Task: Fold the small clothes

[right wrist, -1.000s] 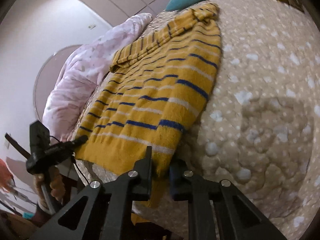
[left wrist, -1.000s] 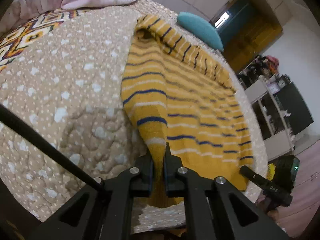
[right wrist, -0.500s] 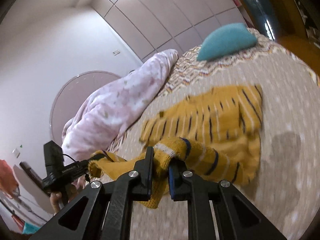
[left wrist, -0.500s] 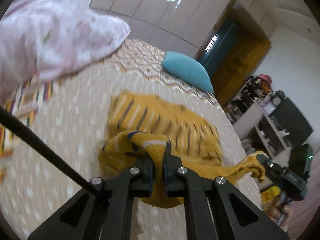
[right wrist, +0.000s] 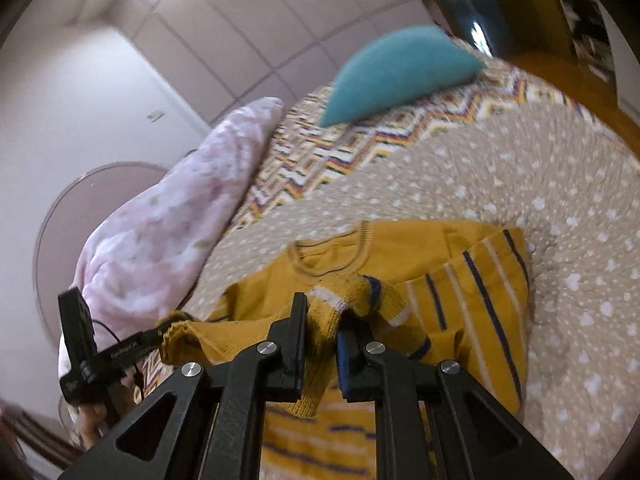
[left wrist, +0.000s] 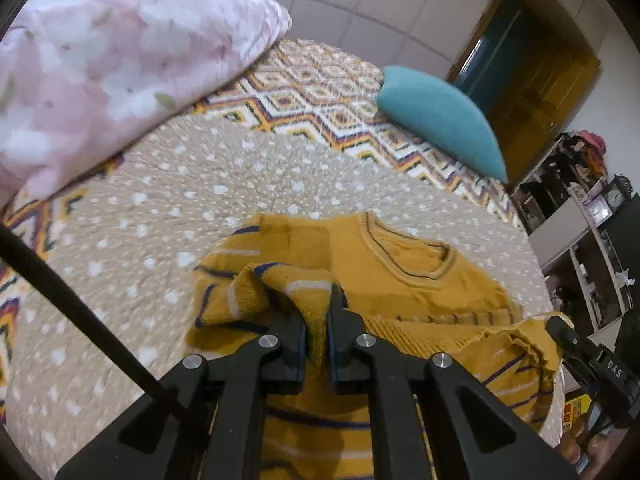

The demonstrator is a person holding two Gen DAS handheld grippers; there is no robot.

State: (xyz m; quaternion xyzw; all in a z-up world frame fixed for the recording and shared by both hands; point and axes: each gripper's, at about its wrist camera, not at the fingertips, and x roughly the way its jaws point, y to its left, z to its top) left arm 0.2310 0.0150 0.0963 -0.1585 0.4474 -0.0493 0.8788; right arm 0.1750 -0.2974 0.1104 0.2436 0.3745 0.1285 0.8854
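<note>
1. A mustard-yellow knitted sweater with navy and white stripes (left wrist: 420, 280) lies on a bed covered by a beige quilt with white dots (left wrist: 160, 208), its round collar facing the pillows.
2. The left gripper (left wrist: 318, 320) is clamped on a bunched corner of the sweater's hem, lifted above the garment's body.
3. The right gripper (right wrist: 322, 320) pinches the opposite hem corner, also raised over the sweater.
4. The hem stretches between the two grippers, doubled over the lower body.
5. A teal cushion (left wrist: 440, 120) and a pink floral duvet (left wrist: 100, 60) lie beyond, well apart from the sweater.
</note>
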